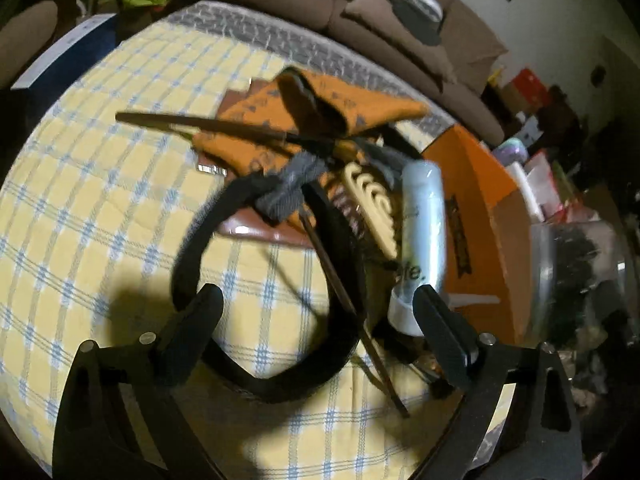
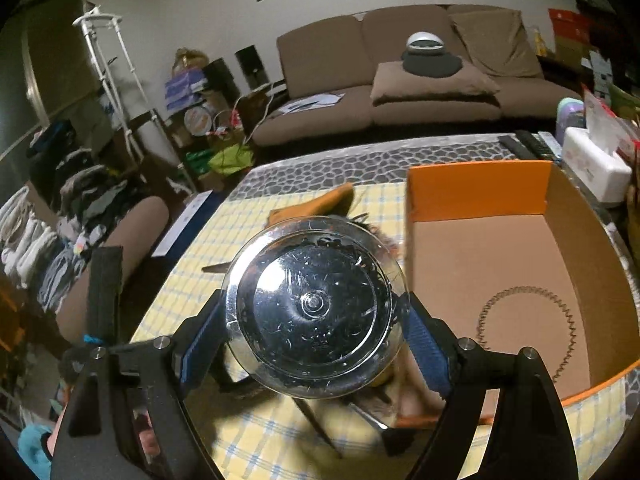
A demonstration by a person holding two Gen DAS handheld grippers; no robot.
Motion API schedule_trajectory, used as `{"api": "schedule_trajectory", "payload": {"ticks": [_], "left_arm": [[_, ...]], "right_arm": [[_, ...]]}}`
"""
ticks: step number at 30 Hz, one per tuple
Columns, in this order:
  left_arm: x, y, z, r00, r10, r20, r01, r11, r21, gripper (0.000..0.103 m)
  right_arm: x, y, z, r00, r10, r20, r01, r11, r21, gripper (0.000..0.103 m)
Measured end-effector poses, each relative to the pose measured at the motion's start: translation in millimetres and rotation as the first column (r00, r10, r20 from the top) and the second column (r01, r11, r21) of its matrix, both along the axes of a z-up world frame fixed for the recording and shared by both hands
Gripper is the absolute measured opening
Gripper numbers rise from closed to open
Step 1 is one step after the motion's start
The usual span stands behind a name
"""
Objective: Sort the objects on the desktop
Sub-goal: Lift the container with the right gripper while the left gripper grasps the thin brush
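In the left wrist view my left gripper [image 1: 316,312] is open above a pile on the checked tablecloth: a black headband [image 1: 280,384], a pale tube [image 1: 424,224], a cream comb [image 1: 372,208], dark chopsticks [image 1: 340,292] and an orange cloth [image 1: 340,108]. The tube's white cap touches the right finger [image 1: 444,336]. In the right wrist view my right gripper [image 2: 316,316] is shut on a clear glass jar [image 2: 316,308] with dark contents, held above the table, left of the orange cardboard box [image 2: 476,188]. The box holds a thin spiral ring [image 2: 528,332].
The jar also shows at the right edge of the left wrist view [image 1: 576,280]. A white tissue box [image 2: 596,168] and remotes stand behind the orange box. A brown sofa [image 2: 400,84] lies beyond the table. Clutter and a chair fill the left side.
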State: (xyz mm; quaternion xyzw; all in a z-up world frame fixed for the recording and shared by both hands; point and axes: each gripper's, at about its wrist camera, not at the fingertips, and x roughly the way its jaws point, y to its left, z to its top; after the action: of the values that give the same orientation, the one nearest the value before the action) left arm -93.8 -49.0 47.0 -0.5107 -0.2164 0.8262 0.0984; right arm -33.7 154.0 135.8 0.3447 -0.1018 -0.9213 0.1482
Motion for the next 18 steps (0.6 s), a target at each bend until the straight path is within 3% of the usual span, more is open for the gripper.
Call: {"api": "schedule_trajectory", "payload": {"ticks": [3,5,7,9,11,15,18], "left_arm": [[-3,5,-11,0.999,0.021,0.033,-0.021,1.000,-0.004,0.077],[-7,9,-15,0.999,0.037,0.039,-0.037,0.999,-0.015,0.074],[-11,13,-22,0.998,0.043,0.052,-0.042,0.999,-0.010,0.062],[-15,18,-26,0.997,0.035,0.065,-0.034,0.999,-0.012,0.034],[-16,21,-28,0.998,0.024,0.062,-0.024,1.000,0.003,0.014],[-15,21,-25,0.999,0.027,0.026,-0.028,0.999,0.031,0.005],[-11,17,-15,0.999,0.031,-0.006,-0.031,0.999,0.040,0.005]], "right_arm": [[0,9,1,1.000,-0.012,0.003,0.012,1.000,0.000,0.086],[2,14,1,1.000,-0.019,0.003,0.019,1.000,0.002,0.086],[4,18,2,1.000,-0.024,0.001,0.024,1.000,0.002,0.086],[6,24,2,1.000,-0.029,-0.002,0.029,1.000,0.007,0.086],[8,30,4,0.999,-0.039,-0.006,0.039,0.999,0.015,0.086],[9,48,4,0.998,-0.068,-0.011,0.068,0.998,0.017,0.086],[10,63,6,0.995,-0.097,-0.016,0.097,0.995,0.013,0.086]]}}
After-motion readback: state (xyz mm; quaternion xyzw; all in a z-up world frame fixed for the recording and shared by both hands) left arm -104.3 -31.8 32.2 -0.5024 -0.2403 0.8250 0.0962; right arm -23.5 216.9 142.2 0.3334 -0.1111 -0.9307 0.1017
